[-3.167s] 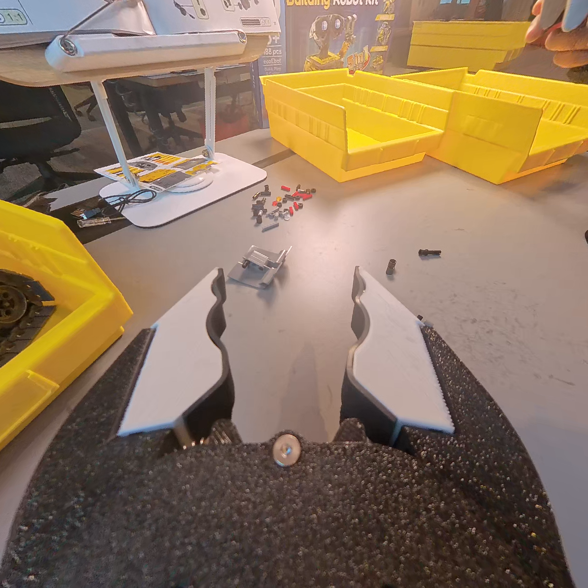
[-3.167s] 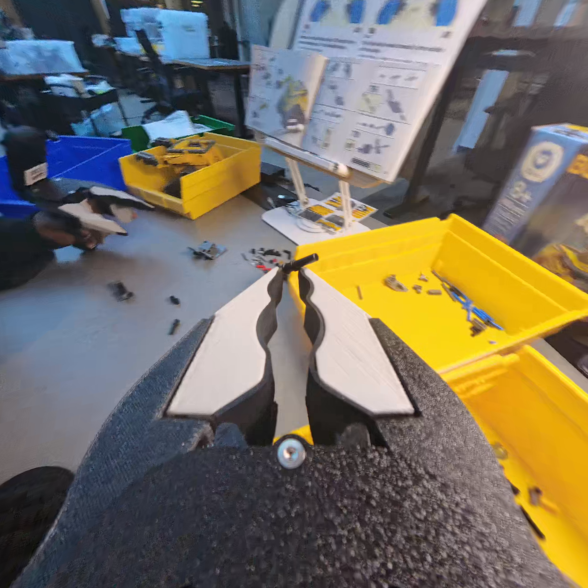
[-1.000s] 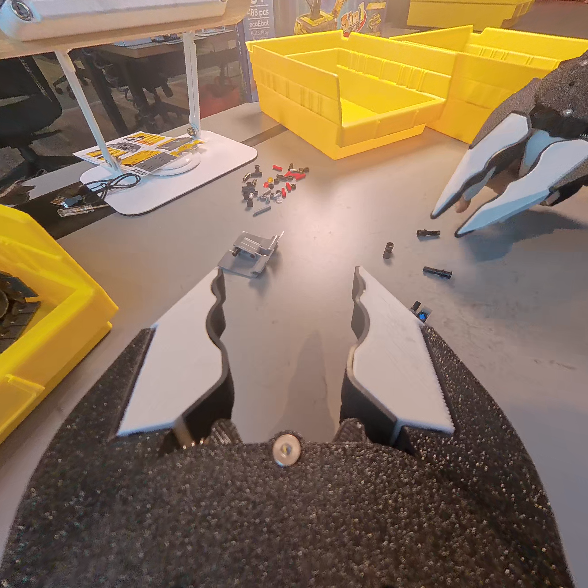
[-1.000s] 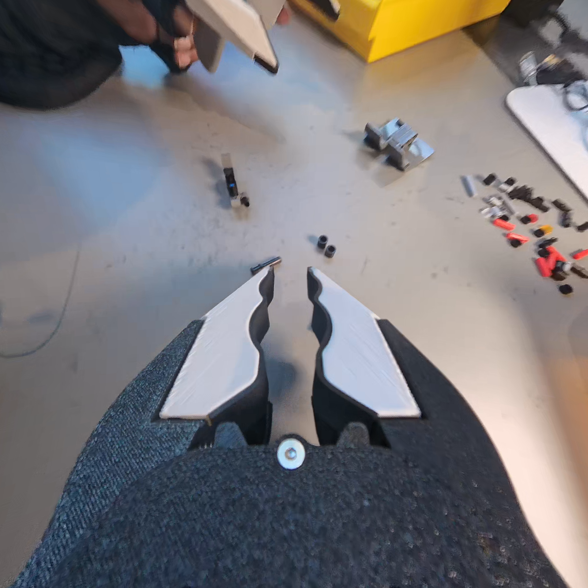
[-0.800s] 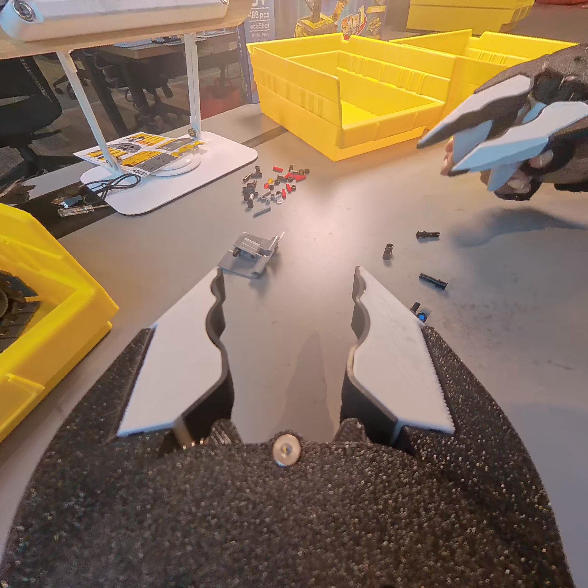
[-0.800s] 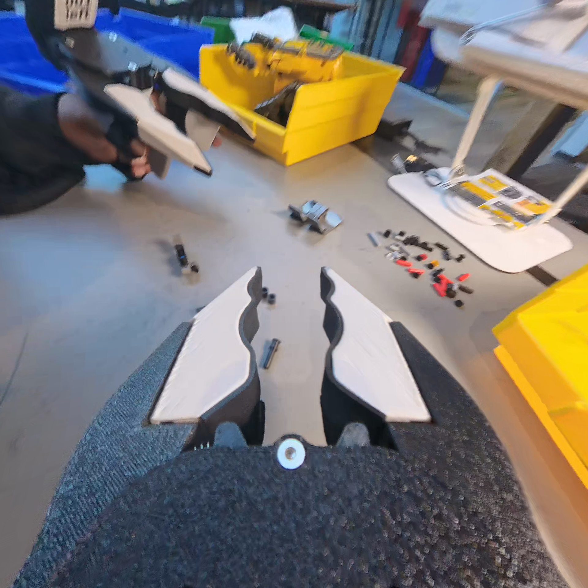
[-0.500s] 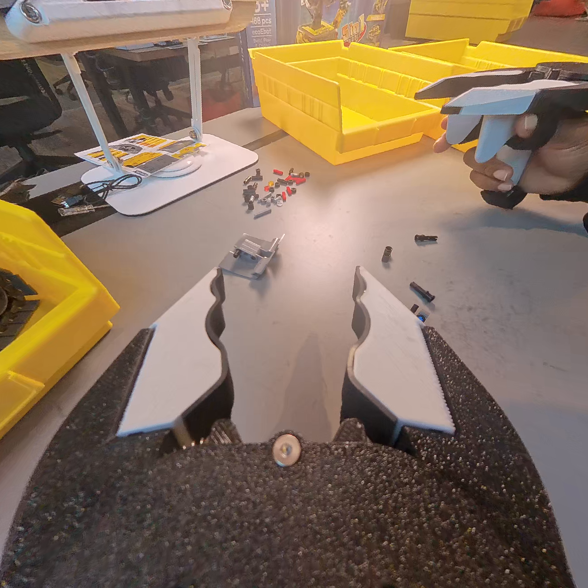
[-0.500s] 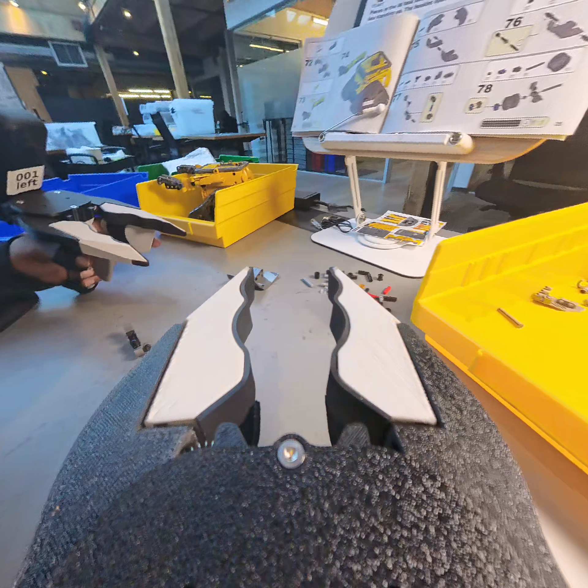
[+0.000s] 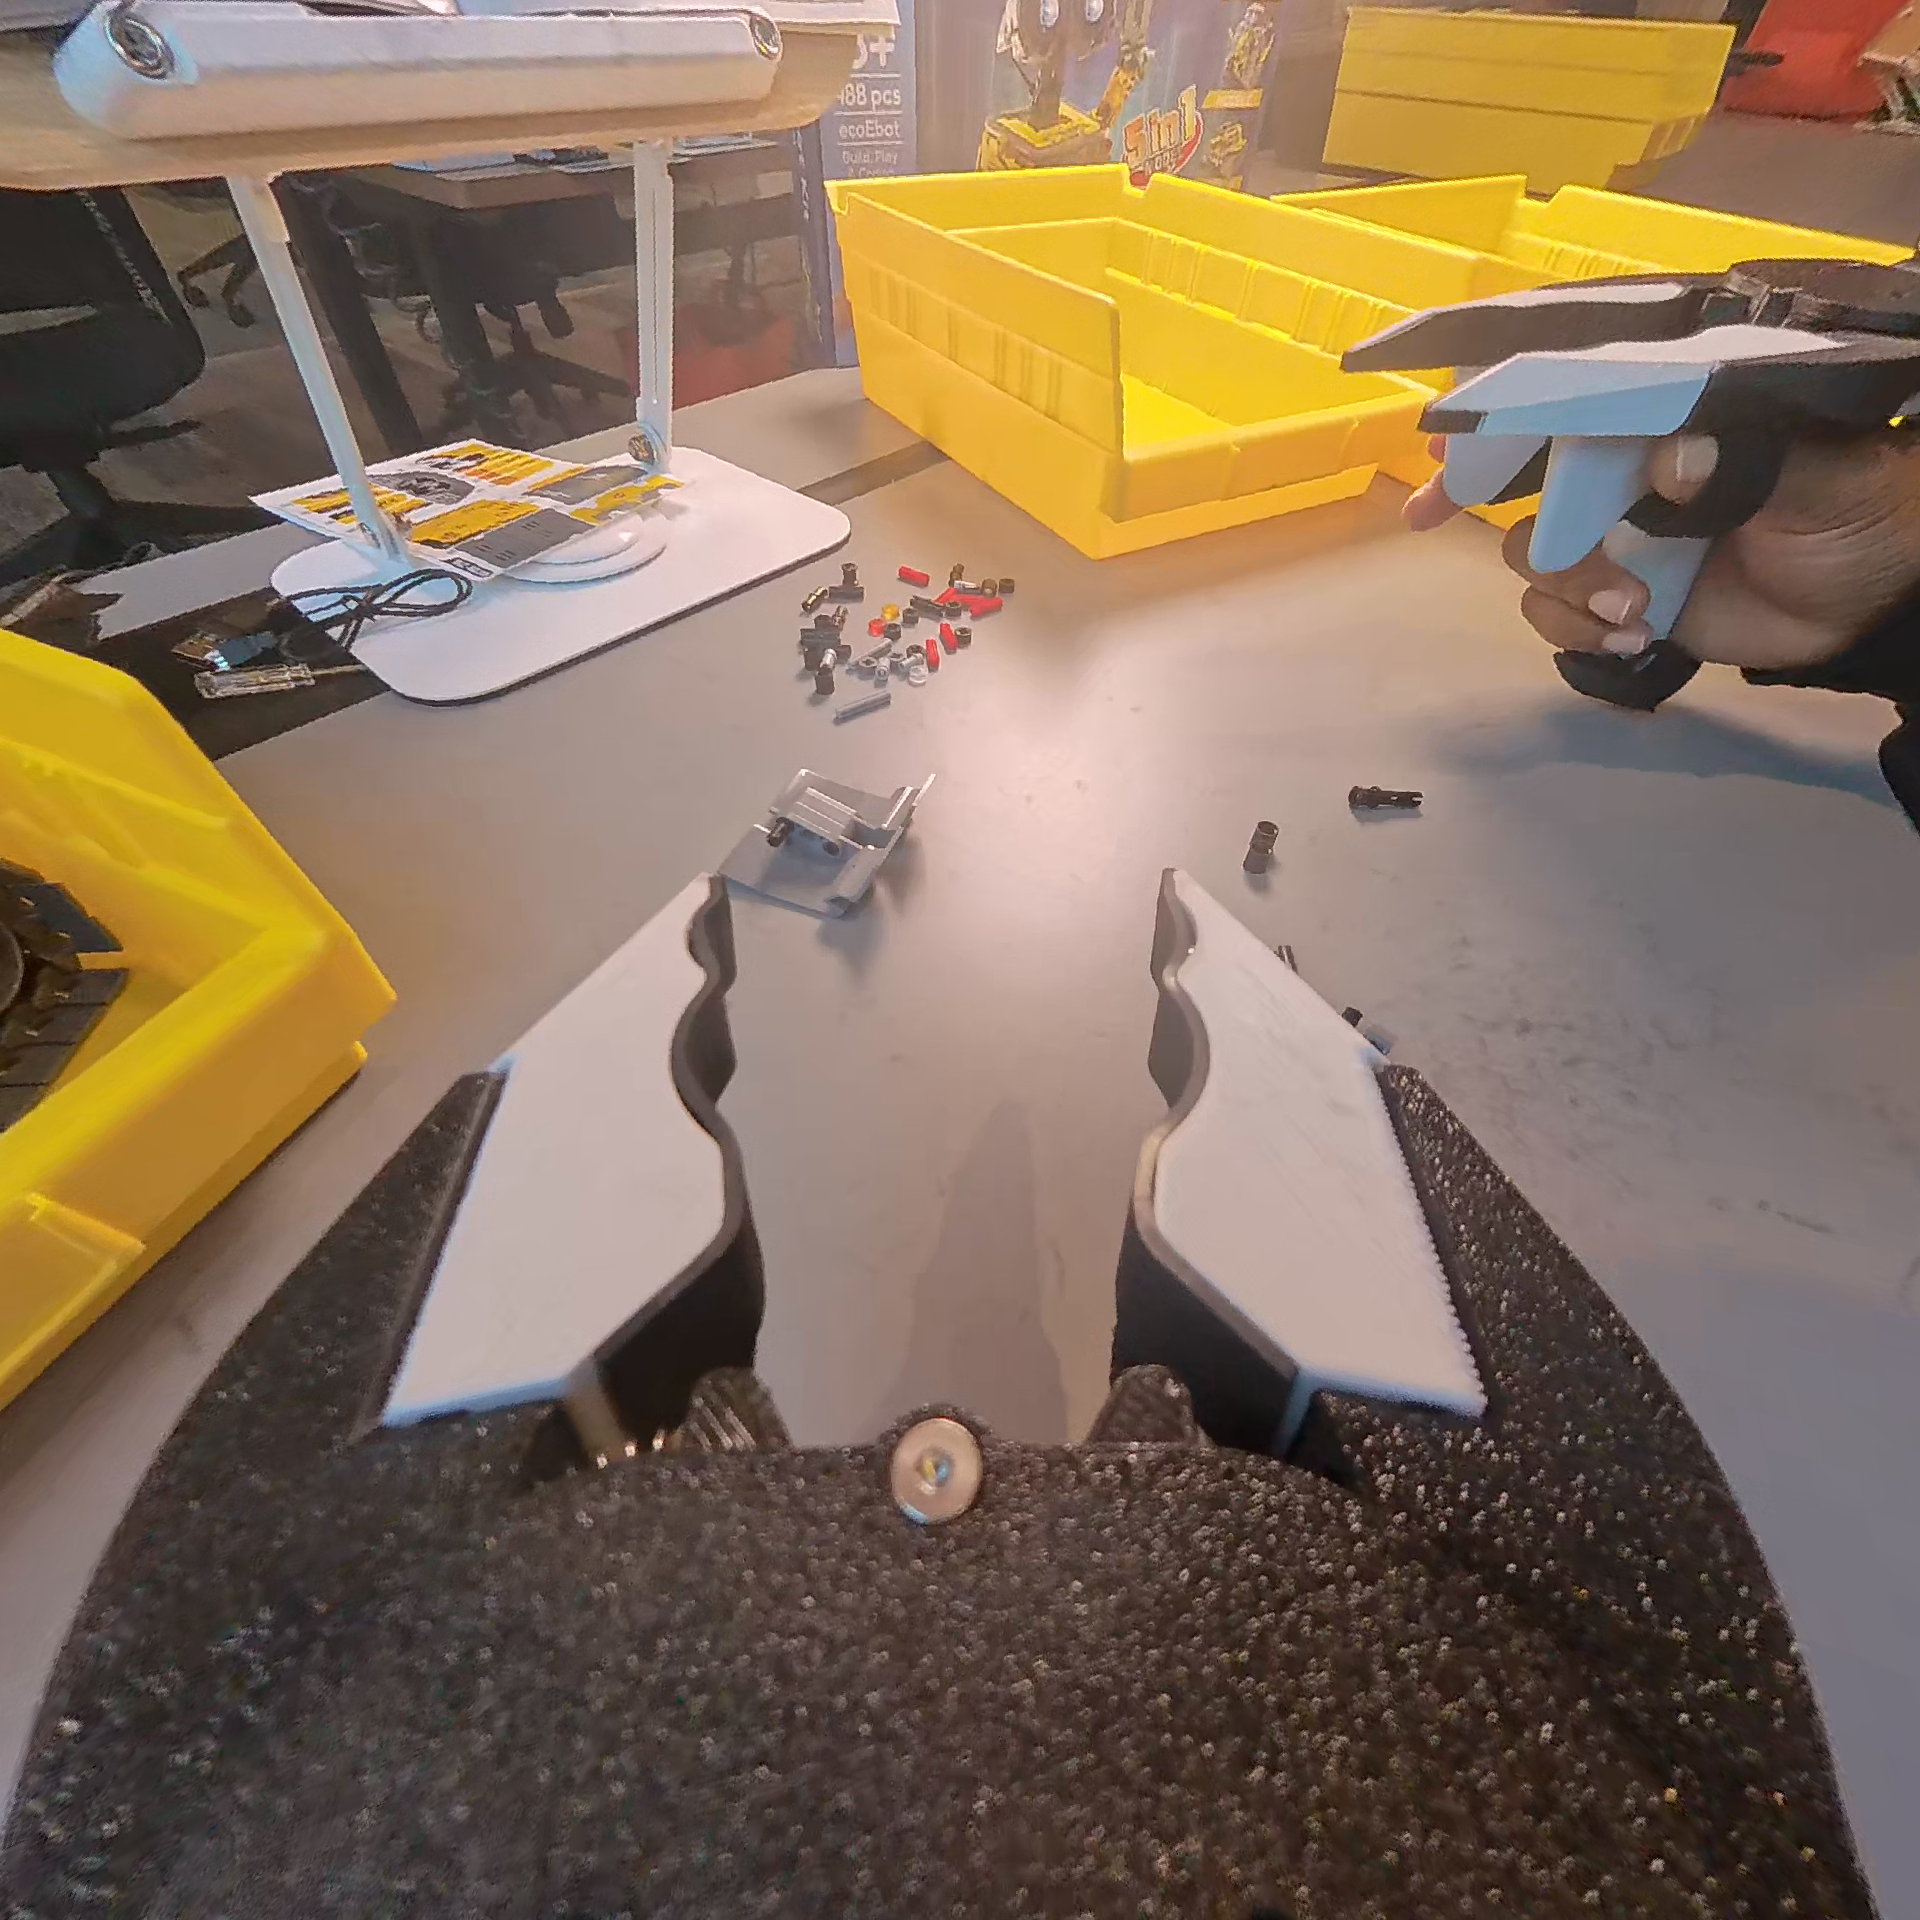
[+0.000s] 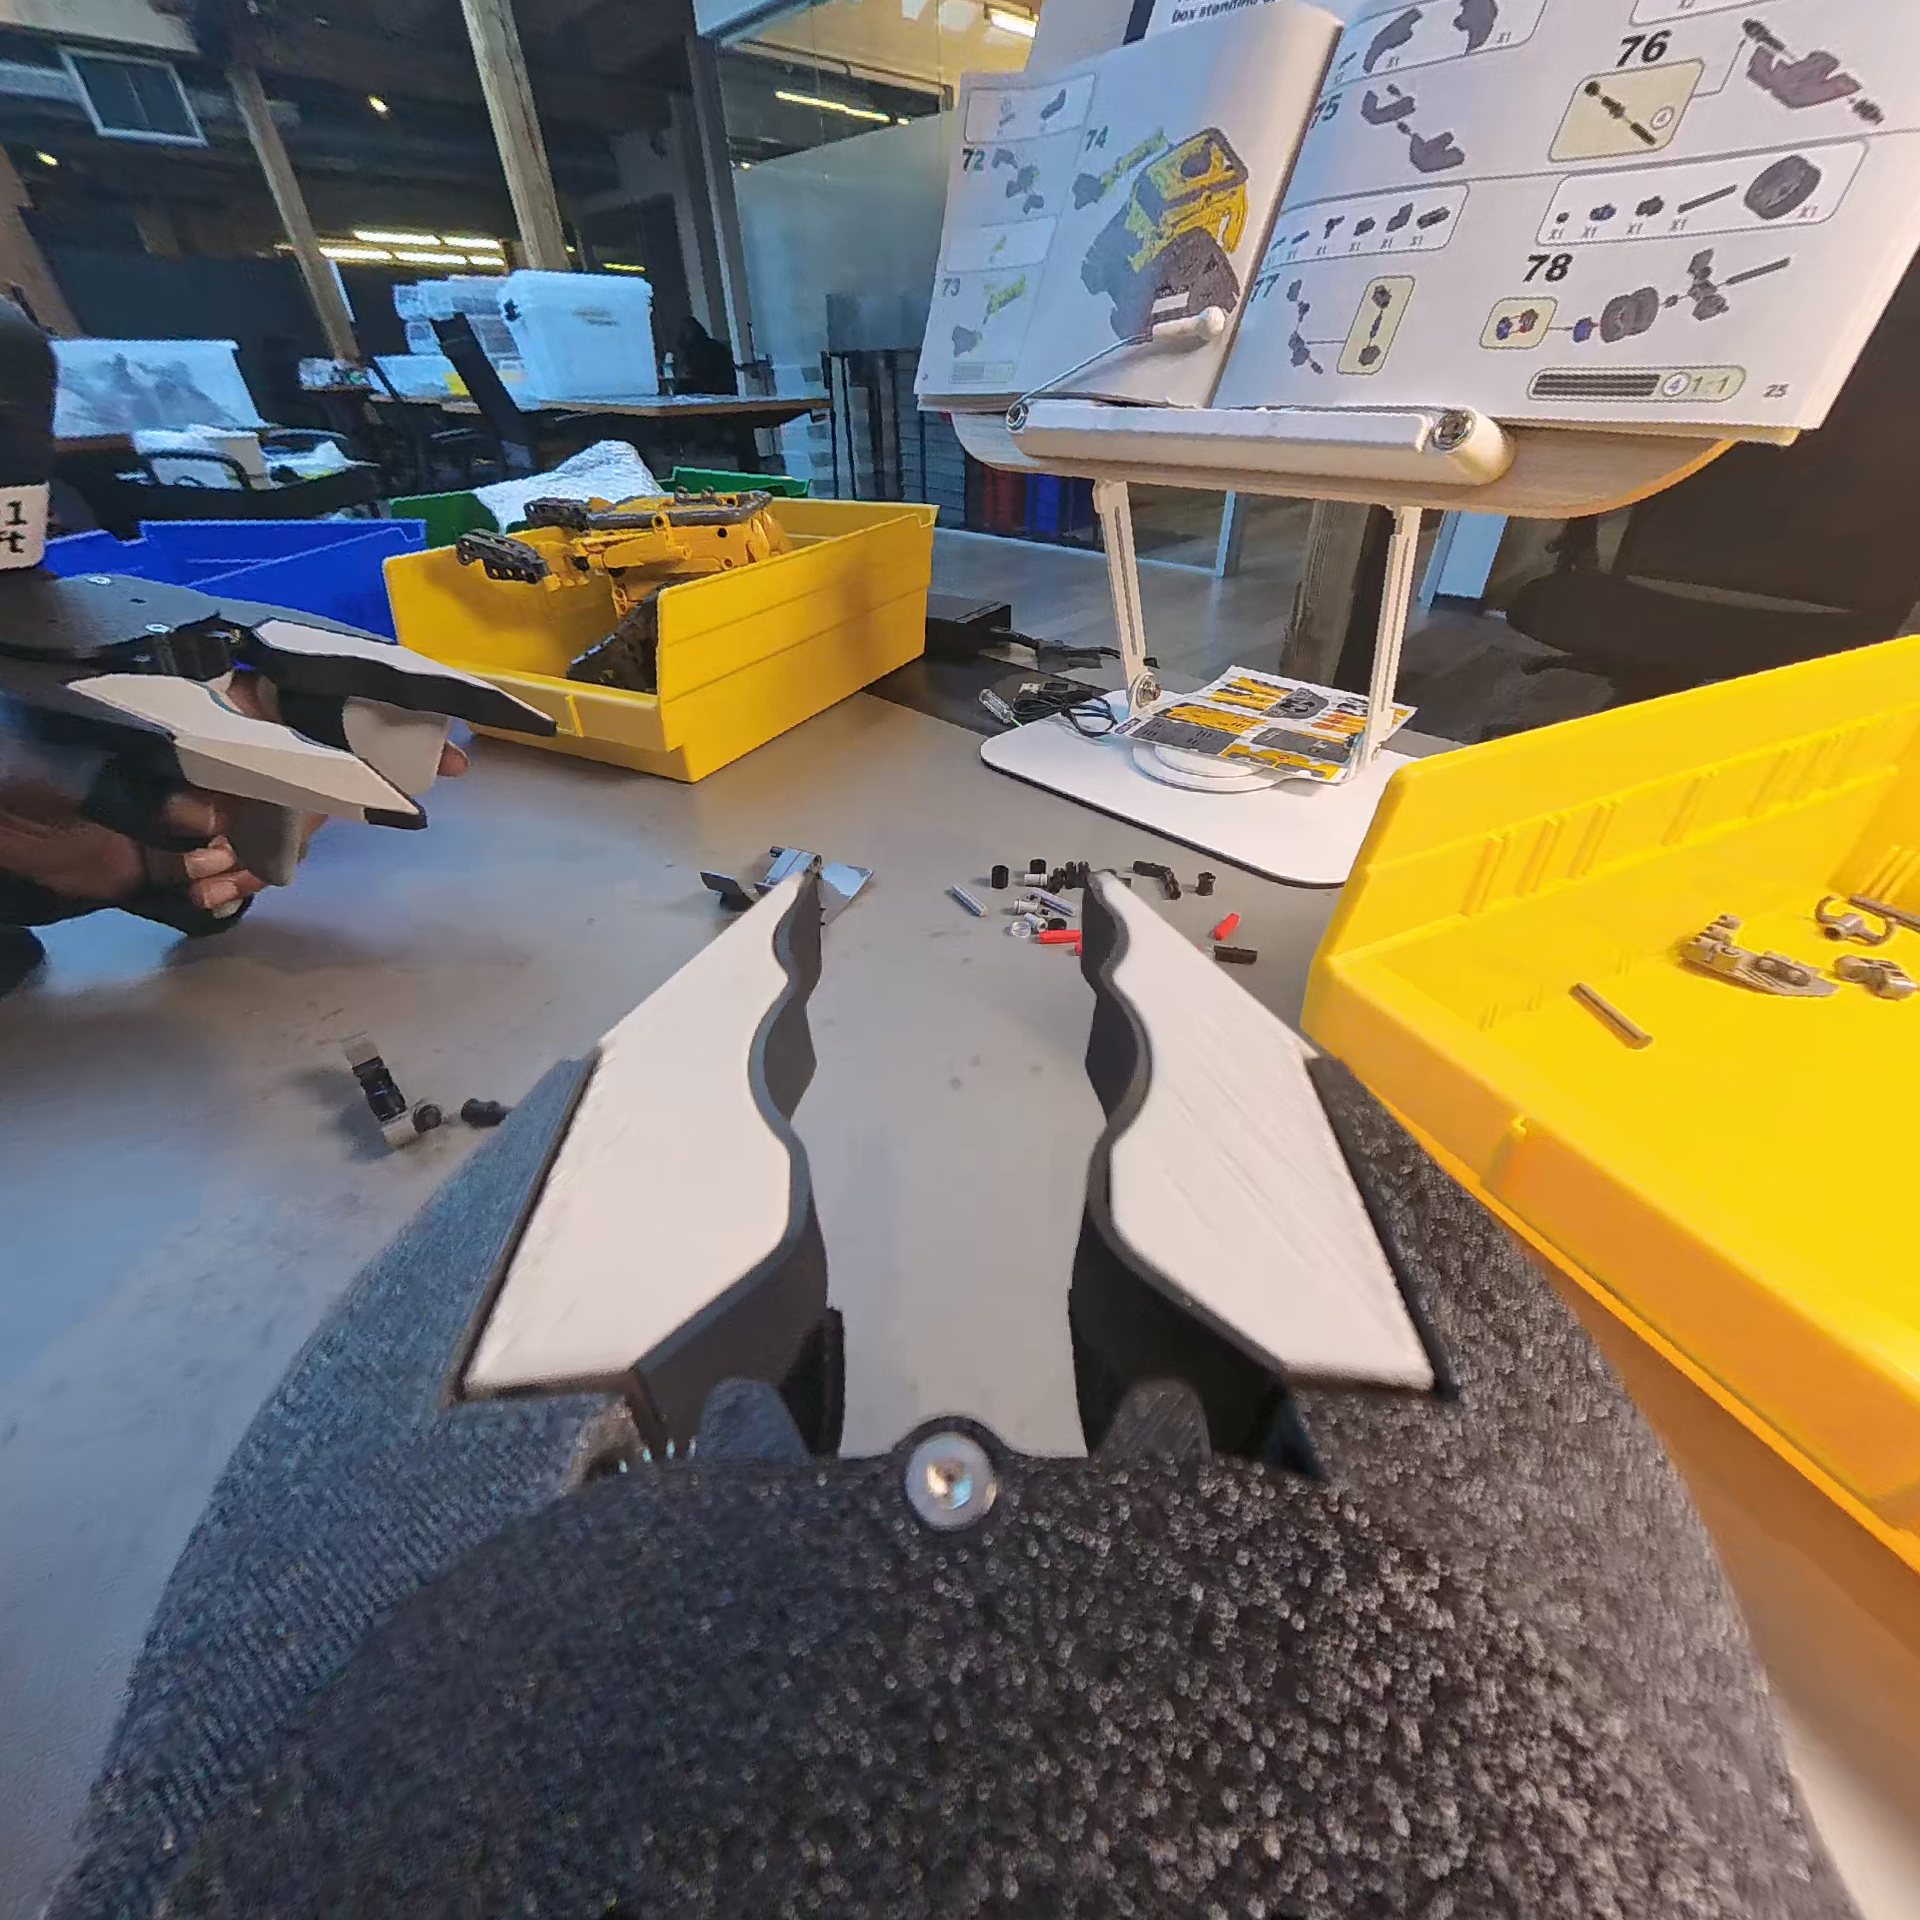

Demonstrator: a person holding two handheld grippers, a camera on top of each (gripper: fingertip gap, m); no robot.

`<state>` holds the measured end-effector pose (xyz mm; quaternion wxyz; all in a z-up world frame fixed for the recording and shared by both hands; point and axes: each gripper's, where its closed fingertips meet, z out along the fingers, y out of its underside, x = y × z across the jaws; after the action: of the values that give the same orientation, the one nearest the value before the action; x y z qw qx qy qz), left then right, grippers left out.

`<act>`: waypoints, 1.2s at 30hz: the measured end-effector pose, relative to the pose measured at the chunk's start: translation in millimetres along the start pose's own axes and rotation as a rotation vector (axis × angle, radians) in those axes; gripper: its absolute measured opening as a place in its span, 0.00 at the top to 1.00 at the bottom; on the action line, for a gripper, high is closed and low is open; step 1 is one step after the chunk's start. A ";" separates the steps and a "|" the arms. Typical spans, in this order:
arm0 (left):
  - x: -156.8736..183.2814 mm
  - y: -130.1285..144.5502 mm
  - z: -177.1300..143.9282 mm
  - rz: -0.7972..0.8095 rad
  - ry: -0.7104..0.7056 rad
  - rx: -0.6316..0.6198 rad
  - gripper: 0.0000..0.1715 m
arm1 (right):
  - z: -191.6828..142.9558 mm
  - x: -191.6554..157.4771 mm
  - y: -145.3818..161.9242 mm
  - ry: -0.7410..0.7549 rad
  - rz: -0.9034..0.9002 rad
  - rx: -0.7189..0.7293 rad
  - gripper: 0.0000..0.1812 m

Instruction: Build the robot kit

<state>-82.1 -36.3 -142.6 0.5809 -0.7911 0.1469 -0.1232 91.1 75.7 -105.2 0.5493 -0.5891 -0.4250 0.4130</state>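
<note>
Left tongs [image 9: 940, 894] hang wide apart over the grey table [image 9: 1558, 1091], nothing between them, tips just short of a small grey bracket [image 9: 831, 840] lying flat. Beyond the bracket sits a scatter of tiny black, red and grey parts [image 9: 904, 629], and off to the right two loose black pins [image 9: 1384, 797] lie apart from each other. Right tongs [image 10: 945, 894] are gapped too, narrower than the left pair, gripping nothing, held above the table and aimed at that same scatter [image 10: 1081, 899]. A yellow bin [image 10: 1621, 1039] sits right beside them, with a few grey pieces inside. Farther left, another yellow bin [image 10: 727, 644] holds a yellow-and-black model [image 10: 634, 551]. At the back, a white stand [image 10: 1247, 447] props up an open instruction booklet [image 10: 1403, 197]. In the left wrist view the right tongs [image 9: 1397, 390] float above the table, a hand [image 9: 1787, 561] wrapped round the grip.
</note>
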 end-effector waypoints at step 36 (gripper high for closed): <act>3.0 2.4 2.0 0.029 -0.001 -0.019 0.53 | 4.2 -3.6 7.6 0.000 -0.059 -0.046 0.72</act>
<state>-78.9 -36.4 -145.4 0.5753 -0.7943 0.1591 -0.1130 86.4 73.2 -113.0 0.5474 -0.5890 -0.4514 0.3868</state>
